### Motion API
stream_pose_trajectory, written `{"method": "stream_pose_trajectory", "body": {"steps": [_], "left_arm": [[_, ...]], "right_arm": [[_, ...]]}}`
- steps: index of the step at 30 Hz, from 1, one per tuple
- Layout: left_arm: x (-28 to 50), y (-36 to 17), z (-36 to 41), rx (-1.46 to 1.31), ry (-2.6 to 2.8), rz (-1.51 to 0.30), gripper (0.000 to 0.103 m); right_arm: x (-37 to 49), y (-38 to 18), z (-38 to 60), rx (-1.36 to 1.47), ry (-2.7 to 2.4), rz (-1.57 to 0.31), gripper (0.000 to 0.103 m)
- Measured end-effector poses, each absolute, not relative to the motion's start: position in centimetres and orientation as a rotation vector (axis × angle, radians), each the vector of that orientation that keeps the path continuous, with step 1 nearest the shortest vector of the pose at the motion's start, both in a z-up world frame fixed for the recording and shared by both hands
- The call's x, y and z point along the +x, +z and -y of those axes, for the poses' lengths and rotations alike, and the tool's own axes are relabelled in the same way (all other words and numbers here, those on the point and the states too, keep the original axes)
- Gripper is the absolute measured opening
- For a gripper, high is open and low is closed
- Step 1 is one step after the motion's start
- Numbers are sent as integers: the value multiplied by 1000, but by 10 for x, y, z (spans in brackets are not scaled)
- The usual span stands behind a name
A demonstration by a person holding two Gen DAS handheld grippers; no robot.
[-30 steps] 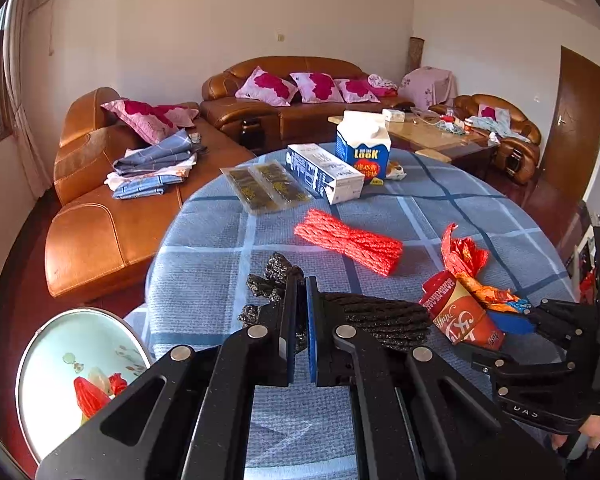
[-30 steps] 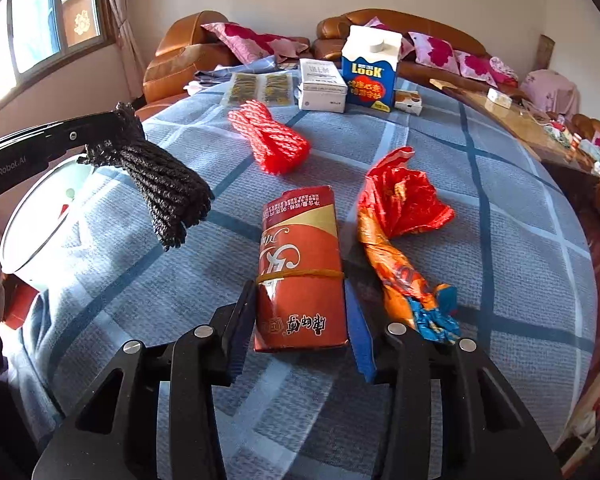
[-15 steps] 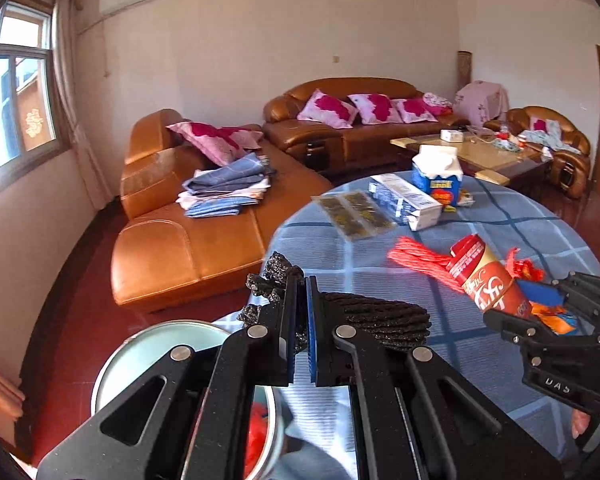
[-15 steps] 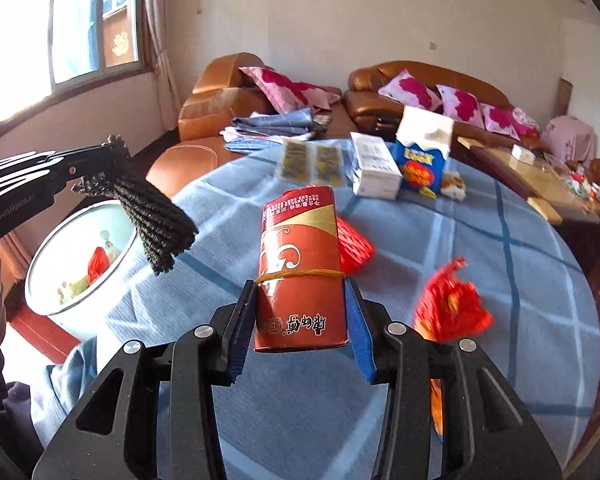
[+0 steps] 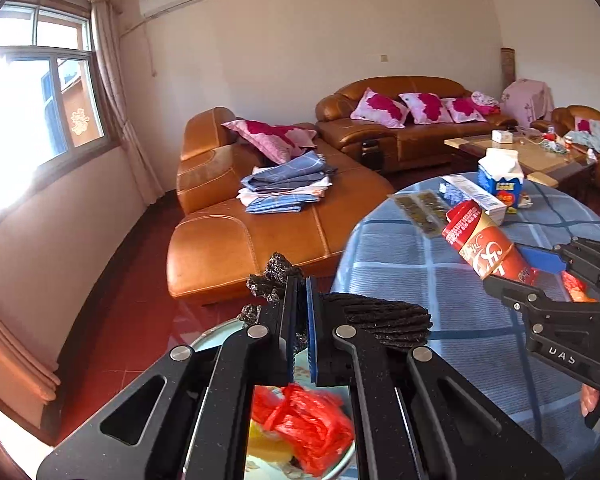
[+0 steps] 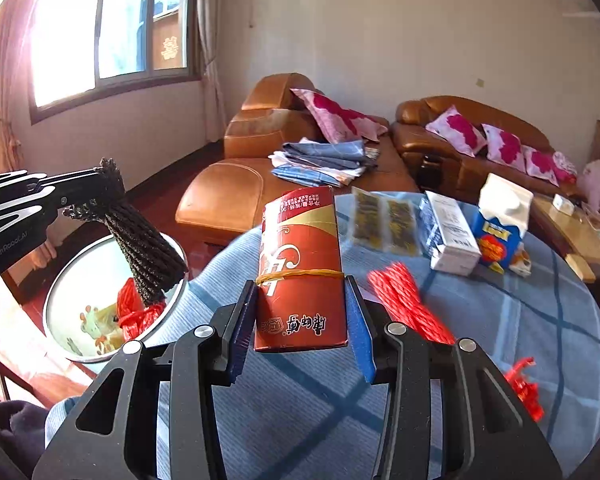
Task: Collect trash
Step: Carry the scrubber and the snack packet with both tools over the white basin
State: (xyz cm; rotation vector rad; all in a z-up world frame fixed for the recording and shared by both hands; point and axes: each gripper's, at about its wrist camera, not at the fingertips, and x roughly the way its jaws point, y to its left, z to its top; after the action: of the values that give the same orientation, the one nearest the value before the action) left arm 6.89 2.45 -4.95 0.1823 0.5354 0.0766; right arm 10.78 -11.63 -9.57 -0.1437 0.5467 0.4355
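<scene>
Black netting [image 6: 144,248] hangs pinched in the left hand-held gripper [image 5: 300,320] right above the white basin [image 6: 60,312] beside the table [image 6: 500,320], seemingly so it drops in with the red bag already there; the right hand-held gripper [image 6: 300,320] clamps a red carton [image 6: 300,272] by its sides, lifted off the table, probably bound for the same basin

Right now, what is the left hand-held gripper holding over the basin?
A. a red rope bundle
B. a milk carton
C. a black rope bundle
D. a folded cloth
C: the left hand-held gripper is shut on the black rope bundle, which hangs above the basin.
</scene>
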Motion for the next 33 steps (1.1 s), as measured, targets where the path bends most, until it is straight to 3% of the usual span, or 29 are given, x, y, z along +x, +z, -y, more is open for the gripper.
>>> {"method": "stream_pose_trajectory", "body": {"steps": [33], "left_arm": [[65,-56,-105,201,362,-626,4]], "right_arm": [[112,-99,30,-266,658,-464,43]]}}
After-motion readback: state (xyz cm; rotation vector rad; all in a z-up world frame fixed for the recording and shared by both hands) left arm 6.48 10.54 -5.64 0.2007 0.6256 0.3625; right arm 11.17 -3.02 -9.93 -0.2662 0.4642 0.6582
